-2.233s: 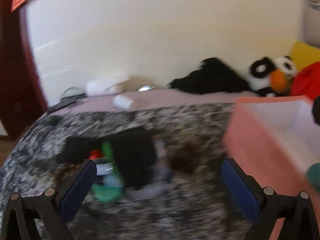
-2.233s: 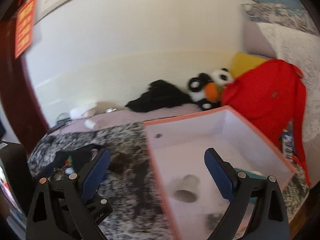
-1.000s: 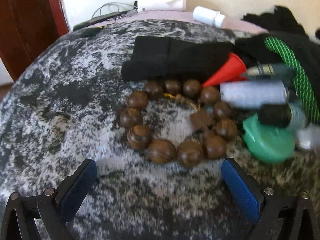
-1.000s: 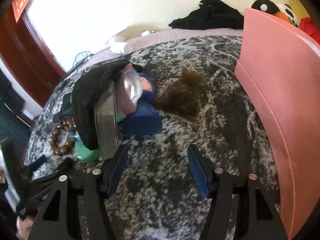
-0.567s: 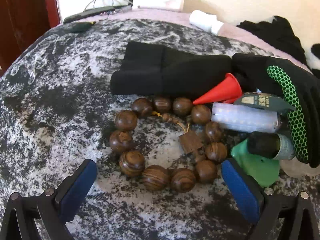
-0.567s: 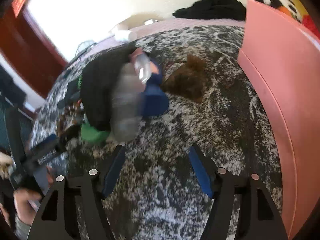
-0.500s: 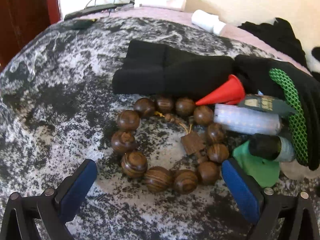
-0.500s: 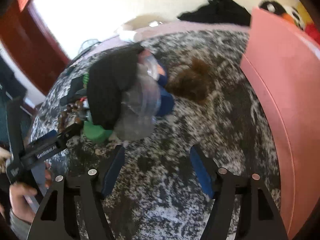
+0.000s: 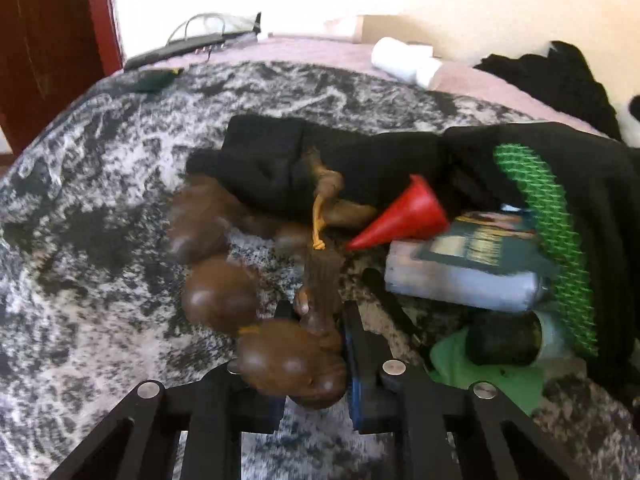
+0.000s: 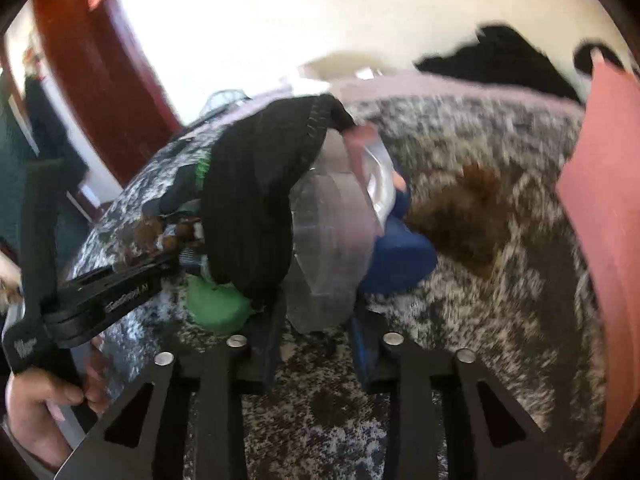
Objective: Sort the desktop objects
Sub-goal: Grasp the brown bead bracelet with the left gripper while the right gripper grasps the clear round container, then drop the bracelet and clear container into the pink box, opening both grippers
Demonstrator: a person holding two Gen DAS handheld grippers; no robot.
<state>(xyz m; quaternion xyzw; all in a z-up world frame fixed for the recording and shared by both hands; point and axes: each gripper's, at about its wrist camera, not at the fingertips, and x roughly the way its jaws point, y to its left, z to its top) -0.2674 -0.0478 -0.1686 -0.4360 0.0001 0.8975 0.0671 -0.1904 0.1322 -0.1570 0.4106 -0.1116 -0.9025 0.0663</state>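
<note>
The wooden bead bracelet (image 9: 256,300) is caught at its near end between the fingers of the left gripper (image 9: 314,364), which are drawn close together and pinch one or two of the big brown beads; the rest of the string trails away to the far left, blurred, with its orange cord and small tassel block standing up in the middle. It sits on the mottled grey-and-white blanket (image 9: 100,240) at the left side of the heap of objects. Just right of the beads lie a red cone (image 9: 404,220), a pale tube with a dark label (image 9: 460,276), a dark-capped small bottle (image 9: 508,340) and a green lid (image 9: 480,368); a black cloth (image 9: 288,164) lies behind them and a black glove with green mesh (image 9: 560,224) drapes over the right of the pile. In the right wrist view the right gripper (image 10: 316,332) has its fingers narrowed around the near edge of a clear plastic container (image 10: 332,248), which leans against the glove (image 10: 256,208) and a blue object (image 10: 400,260); whether the pads actually press the plastic I cannot tell. A brown furry clump (image 10: 468,216) lies farther right, and the pink box (image 10: 608,208) stands at the right edge. The left gripper (image 10: 160,256) shows there too, reaching in from the left.
</note>
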